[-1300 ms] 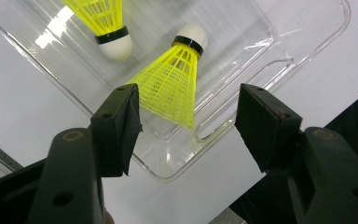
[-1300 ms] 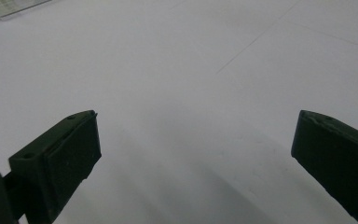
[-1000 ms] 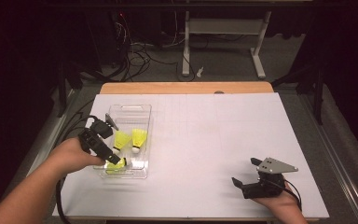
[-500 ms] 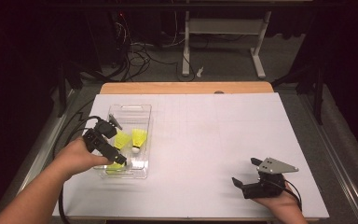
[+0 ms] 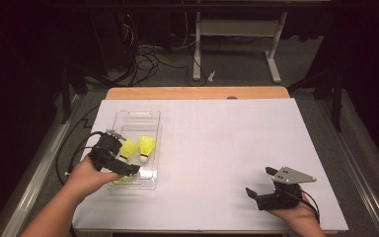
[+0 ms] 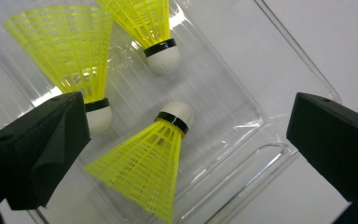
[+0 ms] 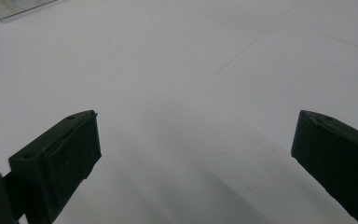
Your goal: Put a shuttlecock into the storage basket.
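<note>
Left hand-held gripper [image 6: 182, 140] wide, jaws just opened, over shuttlecock [image 6: 151, 161] in clear tray [image 6: 242, 112] nr counter's left edge. Risk: jaws crush skirt or snag tray wall.

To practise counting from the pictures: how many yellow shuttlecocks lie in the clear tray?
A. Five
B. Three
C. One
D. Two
B: the left gripper view shows three shuttlecocks lying in the tray.
</note>
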Demonstrator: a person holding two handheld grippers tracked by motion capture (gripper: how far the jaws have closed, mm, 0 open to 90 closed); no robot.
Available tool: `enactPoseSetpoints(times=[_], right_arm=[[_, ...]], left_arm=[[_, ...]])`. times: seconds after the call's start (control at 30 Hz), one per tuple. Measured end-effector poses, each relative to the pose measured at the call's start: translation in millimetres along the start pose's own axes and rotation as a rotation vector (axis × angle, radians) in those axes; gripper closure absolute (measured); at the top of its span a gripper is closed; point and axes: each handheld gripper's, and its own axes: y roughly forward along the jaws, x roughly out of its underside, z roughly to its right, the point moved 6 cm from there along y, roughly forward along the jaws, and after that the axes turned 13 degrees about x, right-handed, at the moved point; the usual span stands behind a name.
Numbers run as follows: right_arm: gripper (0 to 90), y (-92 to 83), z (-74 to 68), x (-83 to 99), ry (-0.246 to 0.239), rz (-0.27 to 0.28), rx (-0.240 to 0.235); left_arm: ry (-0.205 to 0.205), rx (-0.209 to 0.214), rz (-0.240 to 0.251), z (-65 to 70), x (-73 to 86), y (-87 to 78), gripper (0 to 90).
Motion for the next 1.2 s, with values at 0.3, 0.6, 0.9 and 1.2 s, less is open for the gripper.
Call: enactPoseSetpoints(times=[0.3,0.6,0.9,1.2], right_arm=[[2.1,-0.5,0.3,0.3,0.004,0.004,0.003],[2.0,-0.5,-1.1,0.0,0.005,0.007,0.007],[1.9,-1.9,-1.7,-1.0,0.02,0.019,0.011],[1.7,-3.3,-3.3,-3.1,0.032,0.039,0.017]], left_arm=[[0.04,-0.02,0.154,-1.4,14.6,1.1,0.5],[0.099,-0.012,0.242,6.0,18.2,8.6,0.3],[0.124,0.022,0.363,11.8,22.6,13.1,0.4],[0.197,0.036,0.443,23.0,25.9,14.9,0.3]])
